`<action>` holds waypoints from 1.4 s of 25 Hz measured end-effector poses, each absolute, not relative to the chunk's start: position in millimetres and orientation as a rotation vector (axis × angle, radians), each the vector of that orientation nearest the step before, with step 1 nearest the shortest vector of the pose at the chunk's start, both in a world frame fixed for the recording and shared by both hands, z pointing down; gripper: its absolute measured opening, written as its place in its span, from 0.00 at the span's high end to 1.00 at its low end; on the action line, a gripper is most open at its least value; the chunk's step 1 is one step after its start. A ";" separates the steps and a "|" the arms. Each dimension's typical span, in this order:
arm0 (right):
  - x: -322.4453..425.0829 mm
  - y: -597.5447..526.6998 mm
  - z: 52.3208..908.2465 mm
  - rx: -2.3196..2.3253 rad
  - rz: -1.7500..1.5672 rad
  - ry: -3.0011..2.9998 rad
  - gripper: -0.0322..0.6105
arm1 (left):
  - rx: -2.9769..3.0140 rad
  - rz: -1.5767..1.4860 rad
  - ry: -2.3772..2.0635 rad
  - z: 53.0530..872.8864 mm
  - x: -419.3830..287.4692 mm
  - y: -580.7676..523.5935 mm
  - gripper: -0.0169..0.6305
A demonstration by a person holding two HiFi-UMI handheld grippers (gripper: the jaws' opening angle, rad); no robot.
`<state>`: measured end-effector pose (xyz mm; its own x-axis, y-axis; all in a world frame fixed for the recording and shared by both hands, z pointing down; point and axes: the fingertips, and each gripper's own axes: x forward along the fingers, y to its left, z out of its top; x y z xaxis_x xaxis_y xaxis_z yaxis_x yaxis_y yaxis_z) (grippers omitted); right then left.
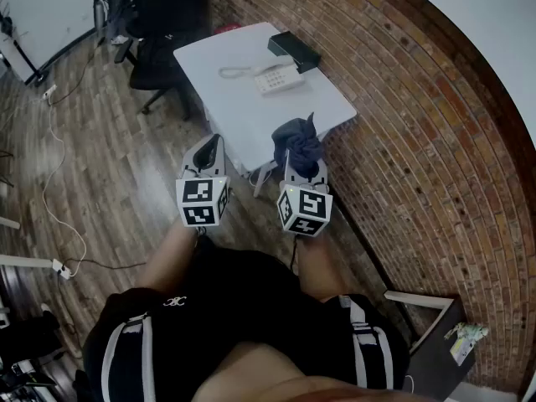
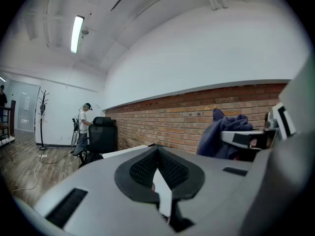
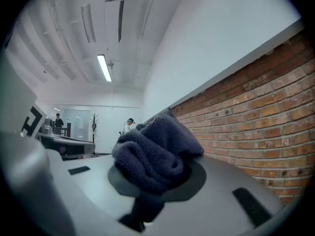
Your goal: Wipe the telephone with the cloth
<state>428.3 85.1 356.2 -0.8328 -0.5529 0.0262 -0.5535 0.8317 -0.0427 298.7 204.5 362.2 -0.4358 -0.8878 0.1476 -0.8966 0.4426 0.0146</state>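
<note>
Upper centre: telephone on table, untouched. My right tongs clamp cloth; left tongs pressed together, empty. Risk: bunched cloth snagging cord.

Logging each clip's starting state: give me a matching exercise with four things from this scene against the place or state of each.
Things:
1. white corded telephone
2. dark blue knitted cloth
3. left tongs
4. black rectangular box

Places or states:
A. shut, nothing between them
B. at the far corner of the white table, by the brick wall
C. clamped in the right tongs
D. lying on the table, beside the box

Pairs: 1-D, 2-C, 3-A, 4-B
</note>
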 end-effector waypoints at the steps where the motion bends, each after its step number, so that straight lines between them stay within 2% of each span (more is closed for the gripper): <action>1: 428.5 84.9 357.0 0.910 0.088 -2.994 0.89 | 1.591 0.104 -2.552 362.3 298.7 204.8 0.99; 20: 382.9 71.2 374.0 0.922 0.187 -2.944 0.88 | 1.629 0.236 -2.459 378.0 255.9 179.8 0.99; 35: 286.9 61.7 378.9 1.073 0.211 -2.820 0.88 | 1.755 0.199 -2.314 382.6 136.5 158.0 0.99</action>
<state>286.9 61.7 378.9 -0.7422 -0.6512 0.1585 -0.6675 0.7394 -0.0879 136.5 158.0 382.6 -0.2561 -0.9302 0.2630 -0.9615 0.2732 0.0302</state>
